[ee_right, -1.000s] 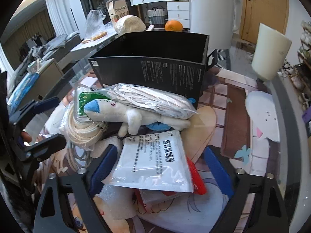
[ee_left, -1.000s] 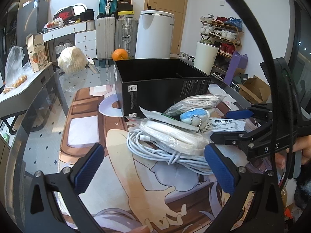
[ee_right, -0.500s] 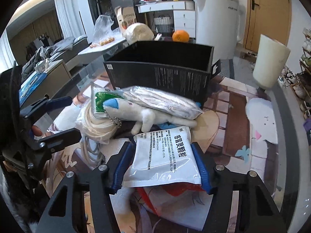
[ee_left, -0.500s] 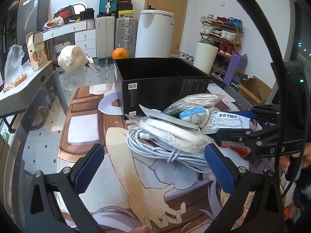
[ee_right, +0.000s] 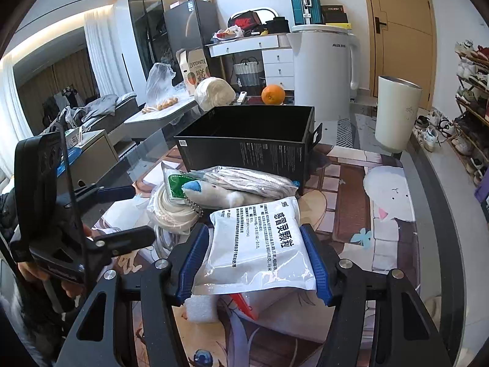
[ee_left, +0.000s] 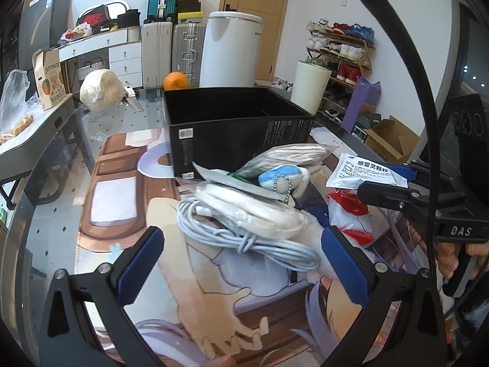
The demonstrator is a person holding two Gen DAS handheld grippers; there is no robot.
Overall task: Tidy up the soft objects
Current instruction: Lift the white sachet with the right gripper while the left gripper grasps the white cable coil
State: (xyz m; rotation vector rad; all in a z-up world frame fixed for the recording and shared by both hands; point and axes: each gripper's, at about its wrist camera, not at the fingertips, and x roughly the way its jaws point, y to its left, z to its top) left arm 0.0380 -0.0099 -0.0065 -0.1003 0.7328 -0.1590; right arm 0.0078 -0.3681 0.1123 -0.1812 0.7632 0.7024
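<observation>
Between my right gripper's [ee_right: 255,258] blue pads sits the white pouch [ee_right: 259,244], pinched from both sides and, as I read it, raised off the pile. Its jaws have just been closing, and the pouch is what they closed on. My left gripper [ee_left: 243,267] hangs with its fingers spread wide and nothing between them, over the near edge of the pile.

By my judgement the task has barely begun. What I can see of the black box [ee_left: 235,119] looks empty, though part of its floor is hidden by the near wall. Waiting in front of it on the mat [ee_left: 128,202] are the grey cable coil [ee_left: 244,238], a bagged white bundle [ee_left: 253,205], a small plush with a bead chain [ee_left: 282,177], a clear bag of fabric [ee_left: 293,154] against the box, and a red-and-white packet [ee_left: 348,217]. So one item is in hand, none visibly stowed, and I expect the pouch goes into the box first.
</observation>
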